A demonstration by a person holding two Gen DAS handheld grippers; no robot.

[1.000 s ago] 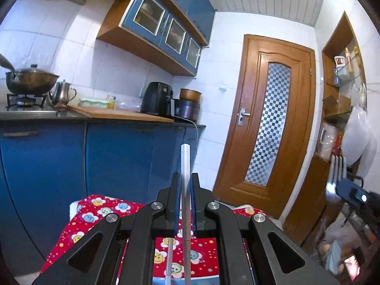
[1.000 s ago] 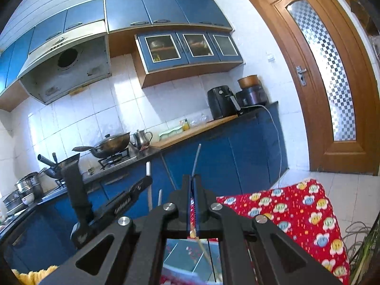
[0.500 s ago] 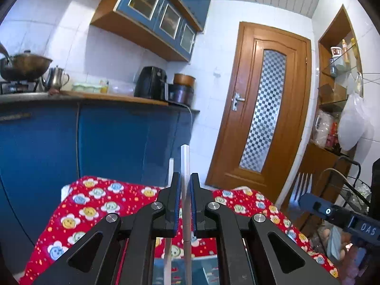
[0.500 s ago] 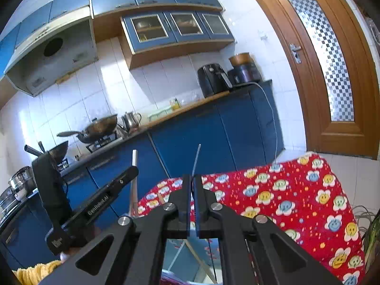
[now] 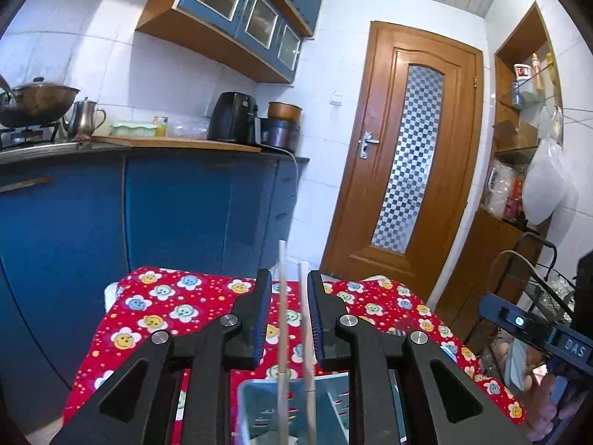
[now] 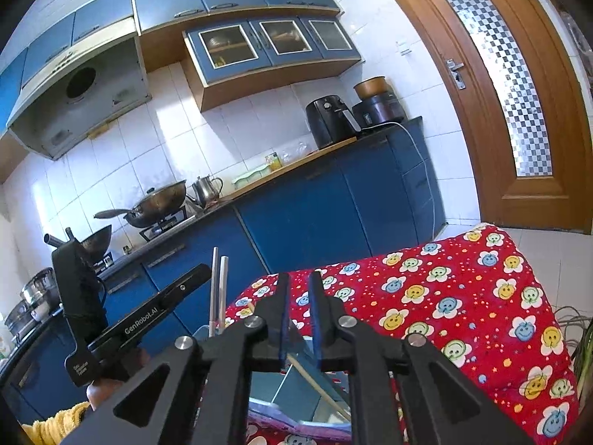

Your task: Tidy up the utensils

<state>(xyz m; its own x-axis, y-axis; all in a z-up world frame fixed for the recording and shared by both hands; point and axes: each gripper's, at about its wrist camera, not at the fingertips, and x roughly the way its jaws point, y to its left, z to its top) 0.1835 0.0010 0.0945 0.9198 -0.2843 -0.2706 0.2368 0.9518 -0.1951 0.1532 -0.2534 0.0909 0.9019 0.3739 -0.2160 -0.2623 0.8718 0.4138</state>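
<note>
Left wrist view: the left tongs [image 5: 285, 319] are seen with their jaws parted, and two thin pale chopsticks [image 5: 282, 315] stand upright in the gap, their lower ends dropped into a light blue slotted plastic utensil holder [image 5: 259, 404] just below the jaws. No pad can be seen touching either stick, so the sticks are judged to be released and resting in the holder. The holder stands on a red cloth printed with smiling flowers [image 5: 159, 307], which covers the worktop.

In the right wrist view, the right tongs [image 6: 296, 319] are held narrowly apart with nothing between the blue pads. Just below and near them a slim wooden stick [image 6: 318, 389] lies tilted, its long axis running from near the jaws down toward the near right, across what looks like a glassy blue tray [image 6: 292, 389]; whether it rests inside the tray cannot be told. The upright chopsticks and the left tongs are seen to the left in this view, beside the right tongs.

The tilted stick is judged to be nearer the right tongs, so the next pick-up would fall to them. A grip across its slanted axis would be called for, with the jaws turned to match. The holder lies to the left of that stick.
</note>
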